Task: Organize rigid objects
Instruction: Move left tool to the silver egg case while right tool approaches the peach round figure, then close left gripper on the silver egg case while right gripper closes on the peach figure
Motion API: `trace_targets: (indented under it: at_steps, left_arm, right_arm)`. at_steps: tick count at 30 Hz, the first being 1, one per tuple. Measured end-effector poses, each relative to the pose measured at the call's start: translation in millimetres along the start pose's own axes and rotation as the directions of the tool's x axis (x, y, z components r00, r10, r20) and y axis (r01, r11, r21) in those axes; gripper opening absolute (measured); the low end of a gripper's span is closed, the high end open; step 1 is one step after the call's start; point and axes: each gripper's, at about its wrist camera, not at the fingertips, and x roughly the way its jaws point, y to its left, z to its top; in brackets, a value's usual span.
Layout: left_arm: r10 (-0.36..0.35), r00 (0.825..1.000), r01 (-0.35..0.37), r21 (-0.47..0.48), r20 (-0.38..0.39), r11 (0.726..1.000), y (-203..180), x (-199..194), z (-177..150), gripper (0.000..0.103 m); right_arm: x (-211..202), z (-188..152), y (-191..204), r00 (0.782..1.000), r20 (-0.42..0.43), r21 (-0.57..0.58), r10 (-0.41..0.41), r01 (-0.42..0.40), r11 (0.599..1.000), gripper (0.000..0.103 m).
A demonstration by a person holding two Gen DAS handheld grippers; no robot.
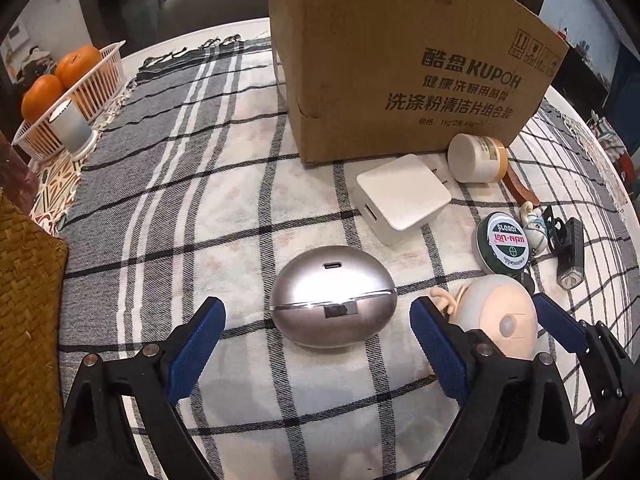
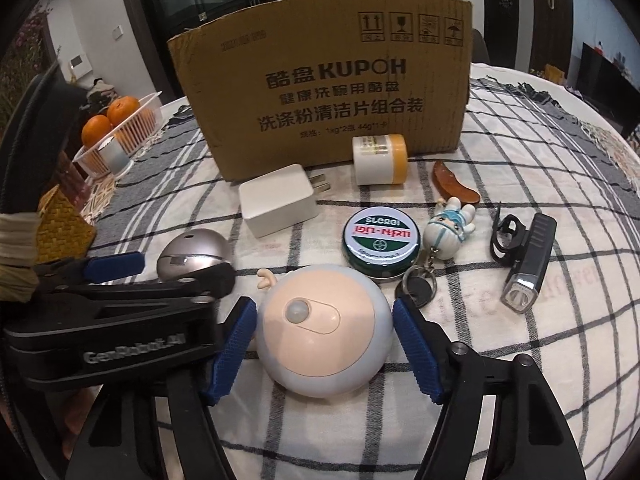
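Observation:
A silver egg-shaped case (image 1: 334, 296) lies on the checked cloth between the open fingers of my left gripper (image 1: 316, 332); it also shows in the right wrist view (image 2: 192, 256). A round peach-and-grey night light (image 2: 322, 328) sits between the open fingers of my right gripper (image 2: 320, 344), not squeezed; it also shows in the left wrist view (image 1: 500, 316). Behind lie a white charger (image 2: 278, 204), a white jar with a yellow lid (image 2: 378, 160), a green tin (image 2: 380, 242), a rabbit keychain (image 2: 446, 232) and a black torch (image 2: 528, 264).
A tall cardboard box (image 2: 324, 92) stands at the back of the table. A white basket (image 1: 100, 80) with oranges and a small white lamp (image 1: 74, 128) are at the far left. A woven mat (image 1: 28, 312) lies at the left. A brown curved piece (image 2: 456, 184) lies near the jar.

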Motion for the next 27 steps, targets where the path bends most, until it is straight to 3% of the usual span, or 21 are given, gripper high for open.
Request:
trace_targets:
  at_steps: [9,18,22,27]
  left_arm:
    - [0.001,1.000,-0.001,0.025,0.027,1.000,-1.3,-5.6,0.3,0.092]
    - [-0.057,0.998,0.056,0.024,0.016,0.998,-2.0,-4.5,1.4,0.087]
    - [-0.021,0.999,0.020,0.043,0.031,0.999,-0.9,-8.1,0.9,0.087]
    - [-0.063,0.998,0.063,0.019,-0.007,0.998,5.3,-3.3,0.4,0.087]
  right_arm:
    - [-3.2,1.6,-4.6,1.000,-0.002,0.015,-0.010,0.010,1.000,0.069]
    - [-10.0,3.5,-7.8,1.000,0.019,0.009,-0.025,0.024,1.000,0.063]
    - [-10.0,2.9,-5.4,0.999,0.025,-0.003,-0.033,0.033,0.999,0.064]
    - [-5.7,4.1,-6.5,0.999,0.005,0.004,-0.035,0.035,0.999,0.068]
